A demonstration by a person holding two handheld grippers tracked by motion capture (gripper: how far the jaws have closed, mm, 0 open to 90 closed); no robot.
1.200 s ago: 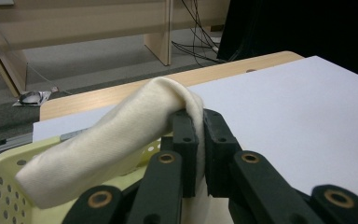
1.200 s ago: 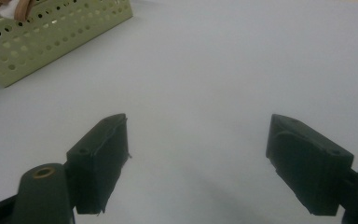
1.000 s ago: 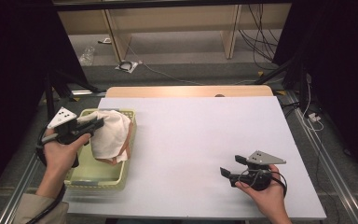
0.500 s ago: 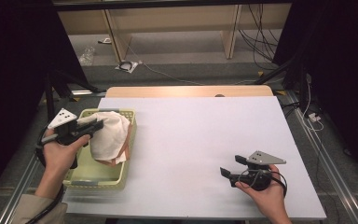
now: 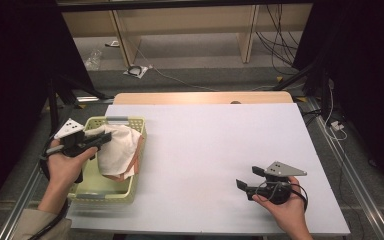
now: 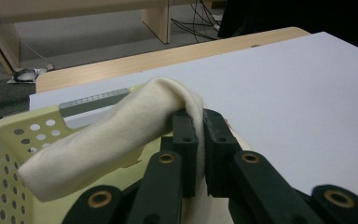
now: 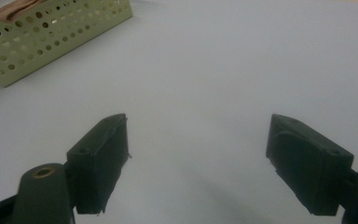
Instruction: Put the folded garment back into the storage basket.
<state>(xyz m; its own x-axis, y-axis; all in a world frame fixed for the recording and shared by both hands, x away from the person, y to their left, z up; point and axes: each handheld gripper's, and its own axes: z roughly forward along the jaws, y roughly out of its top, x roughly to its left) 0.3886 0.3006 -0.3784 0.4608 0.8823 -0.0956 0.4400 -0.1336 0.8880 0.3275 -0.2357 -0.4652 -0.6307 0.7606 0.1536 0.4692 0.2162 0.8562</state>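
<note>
- Left gripper [image 5: 101, 140], black, two-jaw, grey three-cornered plate on top, held in the person's left hand [image 5: 65, 165]: jaws closed on a fold of cloth, the fabric pinched between the two pads, as the left gripper view shows [image 6: 199, 135].
- Cream-white soft fabric cloth [image 5: 117, 150]: gripped at one edge by the left jaws; from the pinch a thick fold arches up and over the jaws, then droops away to one side in the left gripper view [image 6: 107, 140]. In the high view the rest of it hangs below and beyond the jaws into the basket.
- Pinkish-brown cloth [image 5: 136, 161]: lies under the cream cloth, a strip of it showing at that cloth's far edge from the left jaws, inside the basket.
- Pale yellow-green perforated plastic basket [image 5: 97, 192] with grey handle bars at its ends: directly beneath the left jaws; its holed wall stands beside and below them in the left gripper view [image 6: 9, 144].
- Right gripper [image 5: 247, 180], black, same build, held in the person's right hand [image 5: 285, 207]: jaws wide open, holding nothing, low over bare table surface [image 7: 198, 154]. The basket lies well ahead of these jaws and off to one side [image 7: 51, 32].
- White flat-topped table [image 5: 220, 145]: carries the basket; a light wooden edge runs along its far side, beyond both pairs of jaws.
</note>
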